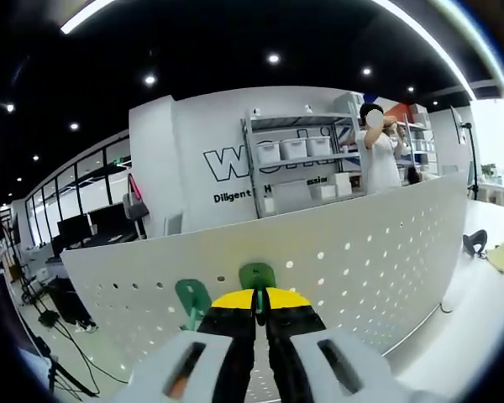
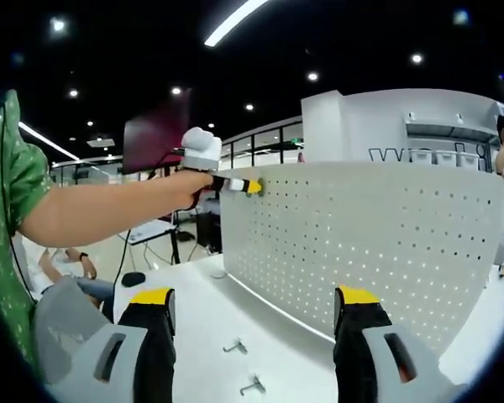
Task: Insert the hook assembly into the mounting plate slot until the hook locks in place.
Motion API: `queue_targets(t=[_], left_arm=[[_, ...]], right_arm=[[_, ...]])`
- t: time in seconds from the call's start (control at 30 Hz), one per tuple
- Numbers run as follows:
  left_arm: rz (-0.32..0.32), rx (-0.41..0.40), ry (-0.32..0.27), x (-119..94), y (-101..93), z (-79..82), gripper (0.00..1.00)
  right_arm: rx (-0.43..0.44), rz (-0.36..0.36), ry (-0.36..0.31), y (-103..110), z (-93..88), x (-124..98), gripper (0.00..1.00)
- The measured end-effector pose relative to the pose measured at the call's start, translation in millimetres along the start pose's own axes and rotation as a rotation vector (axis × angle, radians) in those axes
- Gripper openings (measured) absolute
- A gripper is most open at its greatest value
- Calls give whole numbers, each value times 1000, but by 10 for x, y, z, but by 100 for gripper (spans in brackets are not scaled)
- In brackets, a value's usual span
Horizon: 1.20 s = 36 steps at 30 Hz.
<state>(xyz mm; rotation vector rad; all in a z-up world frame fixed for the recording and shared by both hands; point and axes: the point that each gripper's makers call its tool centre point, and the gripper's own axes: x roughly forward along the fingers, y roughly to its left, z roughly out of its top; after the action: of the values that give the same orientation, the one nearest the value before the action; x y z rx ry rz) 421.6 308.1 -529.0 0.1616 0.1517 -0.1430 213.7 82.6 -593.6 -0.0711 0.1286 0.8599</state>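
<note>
At frame centre, the left hand-held gripper (image 1: 260, 304) is closed on a green hook (image 1: 257, 276), pressed against the white perforated plate (image 1: 361, 252). The right hand-held gripper (image 2: 252, 315) is open, over two grey hooks (image 2: 244, 365) on the bench (image 2: 210, 311).

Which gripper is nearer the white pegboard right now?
Left. The left gripper is right at the pegboard near its top edge, shut on a green hook. The right gripper hangs open above the table, back from the board.
</note>
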Motion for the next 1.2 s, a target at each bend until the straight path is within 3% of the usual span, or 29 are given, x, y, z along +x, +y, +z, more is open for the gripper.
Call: queue_targets(t=[0.9,1.2], left_arm=[[5,62,-4,18,4,2,3],[40,152,-3,8,-5,8,3]], right_arm=[[1,0,2,14,0,2,78],[8,-4,0,3,-12,-14,78]])
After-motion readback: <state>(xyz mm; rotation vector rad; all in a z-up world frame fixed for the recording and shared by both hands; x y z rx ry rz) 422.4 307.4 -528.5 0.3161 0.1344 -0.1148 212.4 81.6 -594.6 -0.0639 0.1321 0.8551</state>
